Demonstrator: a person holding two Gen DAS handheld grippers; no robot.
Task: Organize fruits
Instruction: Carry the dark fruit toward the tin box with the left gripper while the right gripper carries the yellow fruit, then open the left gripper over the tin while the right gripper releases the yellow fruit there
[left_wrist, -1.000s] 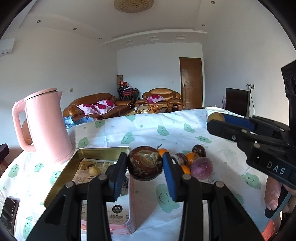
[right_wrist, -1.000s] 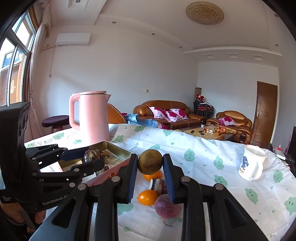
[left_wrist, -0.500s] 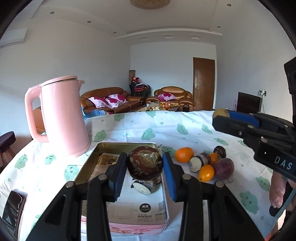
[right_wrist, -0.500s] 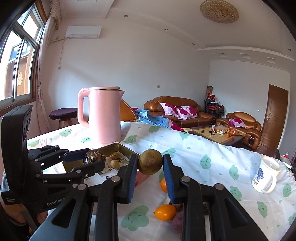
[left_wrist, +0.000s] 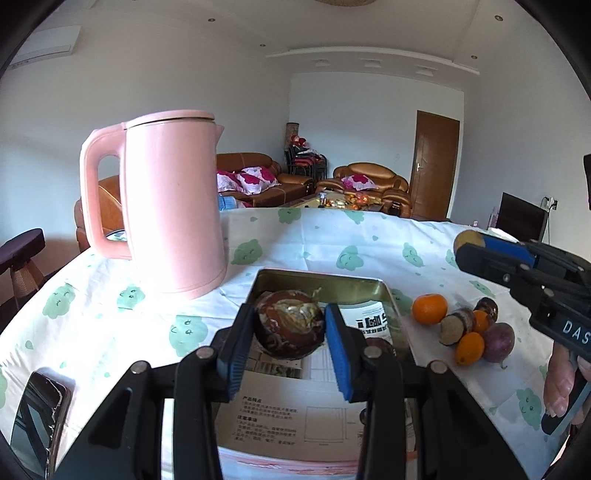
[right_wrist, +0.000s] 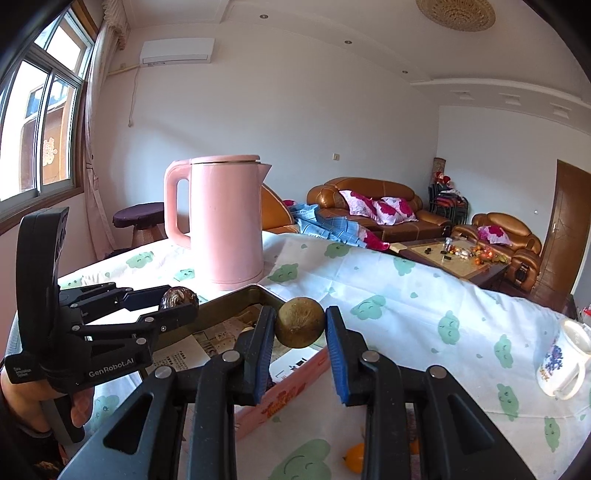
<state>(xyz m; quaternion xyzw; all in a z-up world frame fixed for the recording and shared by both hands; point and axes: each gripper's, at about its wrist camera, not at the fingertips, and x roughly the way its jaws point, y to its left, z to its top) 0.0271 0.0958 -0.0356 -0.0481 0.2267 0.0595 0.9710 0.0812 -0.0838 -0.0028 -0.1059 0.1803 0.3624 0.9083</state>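
Note:
My left gripper (left_wrist: 290, 326) is shut on a dark brown mottled fruit (left_wrist: 289, 325) and holds it over the open gold tin box (left_wrist: 317, 282), which is lined with printed paper. My right gripper (right_wrist: 300, 328) is shut on a round olive-brown fruit (right_wrist: 300, 326), above the near corner of the same tin (right_wrist: 236, 295). The left gripper with its fruit also shows in the right wrist view (right_wrist: 179, 297), and the right gripper in the left wrist view (left_wrist: 471, 245). A tangerine (left_wrist: 429, 308), small oranges (left_wrist: 469, 348), a purple passion fruit (left_wrist: 498, 341) and cut fruit lie on the cloth right of the tin.
A tall pink kettle (left_wrist: 173, 206) stands just behind and left of the tin. A phone (left_wrist: 37, 421) lies at the table's left front edge. A white flowered mug (right_wrist: 563, 363) stands at the far right. An orange fruit (right_wrist: 355, 458) lies under the right gripper.
Both grippers have moved left with their fruits, from over the fruit pile to over the tin. The kettle now looms nearer. Neither grip has changed.

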